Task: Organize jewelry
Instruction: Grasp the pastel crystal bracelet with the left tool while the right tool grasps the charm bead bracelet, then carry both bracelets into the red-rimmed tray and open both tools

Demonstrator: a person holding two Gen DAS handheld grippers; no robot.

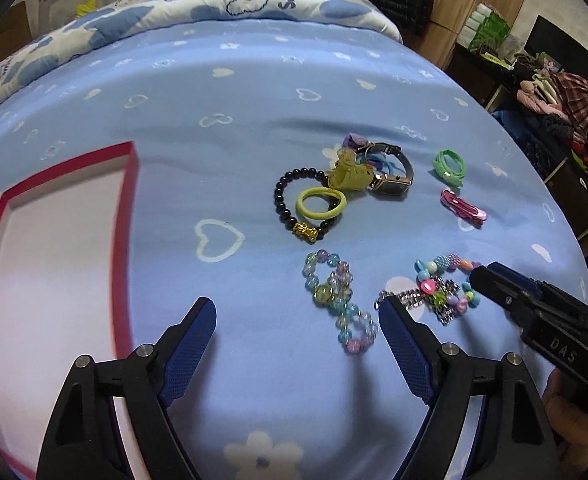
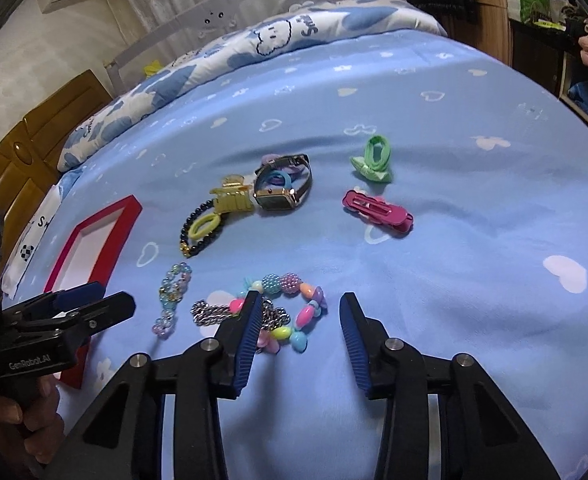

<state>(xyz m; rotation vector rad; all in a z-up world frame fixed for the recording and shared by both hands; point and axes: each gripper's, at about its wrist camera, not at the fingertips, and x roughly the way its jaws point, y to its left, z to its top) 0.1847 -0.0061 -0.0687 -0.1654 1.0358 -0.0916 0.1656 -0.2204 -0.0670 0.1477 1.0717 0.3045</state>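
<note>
Jewelry lies scattered on the blue bed sheet [image 2: 454,128]. Only your left wrist view shows the red-rimmed tray [image 1: 128,184] close up, its white floor bare; your right view shows the pink clip [image 2: 378,212] clearly. Your left hand-held gripper [image 1: 296,318] gapes open, the pastel bead bracelet [image 1: 334,300] at its one o'clock. Your right hand-held gripper [image 2: 302,312] stands half-open, gripping nothing, the colourful bead bracelet [image 2: 290,308] at its eleven o'clock.

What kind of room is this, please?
Most likely a bedroom: the jewelry lies on a bed with a blue sheet, a folded quilt at its far edge, and a wooden headboard beside it.
</note>
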